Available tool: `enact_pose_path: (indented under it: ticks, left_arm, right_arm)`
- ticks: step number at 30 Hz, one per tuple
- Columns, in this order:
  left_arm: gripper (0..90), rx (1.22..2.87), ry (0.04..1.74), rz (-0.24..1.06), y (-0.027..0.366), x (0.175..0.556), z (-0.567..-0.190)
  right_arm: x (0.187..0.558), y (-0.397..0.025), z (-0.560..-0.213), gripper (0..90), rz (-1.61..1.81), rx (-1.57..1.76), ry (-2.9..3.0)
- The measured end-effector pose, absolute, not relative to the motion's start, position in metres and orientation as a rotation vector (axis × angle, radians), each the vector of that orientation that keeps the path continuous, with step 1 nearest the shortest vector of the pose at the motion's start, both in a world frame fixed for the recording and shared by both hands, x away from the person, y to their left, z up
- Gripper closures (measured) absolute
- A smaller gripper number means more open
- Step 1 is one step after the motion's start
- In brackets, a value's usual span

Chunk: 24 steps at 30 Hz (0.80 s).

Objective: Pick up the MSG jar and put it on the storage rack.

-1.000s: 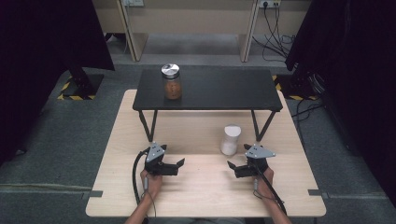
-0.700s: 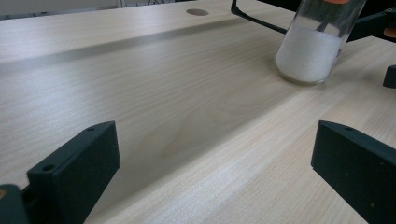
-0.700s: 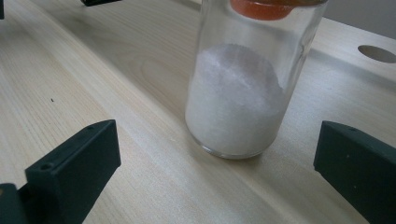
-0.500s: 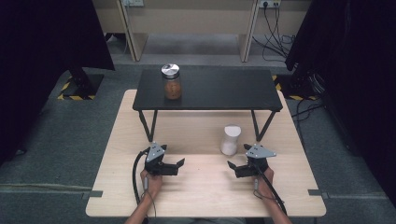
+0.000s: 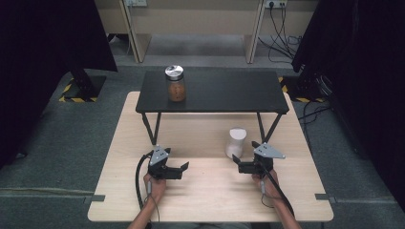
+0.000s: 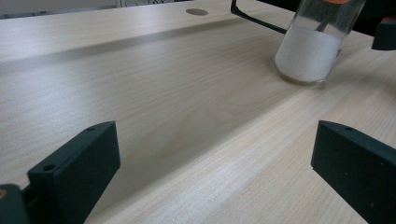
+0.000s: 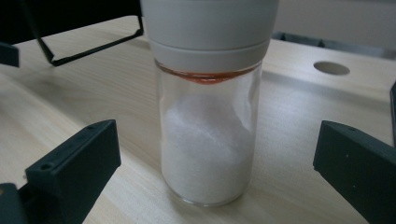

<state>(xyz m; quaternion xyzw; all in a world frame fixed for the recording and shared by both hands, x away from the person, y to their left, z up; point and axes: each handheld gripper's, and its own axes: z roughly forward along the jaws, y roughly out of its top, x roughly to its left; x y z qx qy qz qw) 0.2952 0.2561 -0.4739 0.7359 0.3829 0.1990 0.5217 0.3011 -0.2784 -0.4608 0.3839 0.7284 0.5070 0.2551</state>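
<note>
A clear jar of white powder (image 5: 235, 142) with a white cap stands upright on the wooden table (image 5: 210, 191). My right gripper (image 5: 237, 162) is just in front of it, open. In the right gripper view the jar (image 7: 209, 140) stands close ahead, centred between the spread jaws of the gripper (image 7: 219, 149), and neither jaw touches it. My left gripper (image 5: 183, 168) rests open on the table to the jar's left. Its own view, from the gripper (image 6: 215, 172), has the jar (image 6: 308, 53) farther off at the upper right. A jar with brown contents and a silver lid (image 5: 175, 85) stands on the black shelf (image 5: 224, 95).
The black shelf stands on thin legs (image 5: 153, 126) over the back half of the table. A round cable hole (image 7: 331, 68) is in the tabletop. Dark curtains, cables and a grey floor surround the table.
</note>
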Motion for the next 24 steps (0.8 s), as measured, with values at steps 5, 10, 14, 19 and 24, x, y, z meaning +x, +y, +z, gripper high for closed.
enact_pose_path:
  ticks: [5,10,14,19,24]
  left_arm:
    - [0.6,1.761,0.919,0.475,0.256,0.295,-0.474]
    - [0.6,1.762,0.918,0.477,0.256,0.295,-0.474]
    - [0.6,1.761,0.918,0.476,0.256,0.295,-0.474]
    - [0.6,1.761,0.917,0.475,0.256,0.295,-0.474]
    - [0.6,1.763,0.916,0.475,0.256,0.295,-0.474]
  right_arm:
    - [0.306,-0.28,-0.457,2.4,1.405,1.049,2.009]
    - [0.306,-0.282,-0.452,2.2,1.454,1.002,2.009]
    - [0.308,-0.276,-0.452,1.2,1.44,0.982,1.999]
    - [0.317,-0.27,-0.451,3.7,1.415,1.002,2.007]
    - [0.324,-0.266,-0.447,13.3,1.421,0.999,1.994]
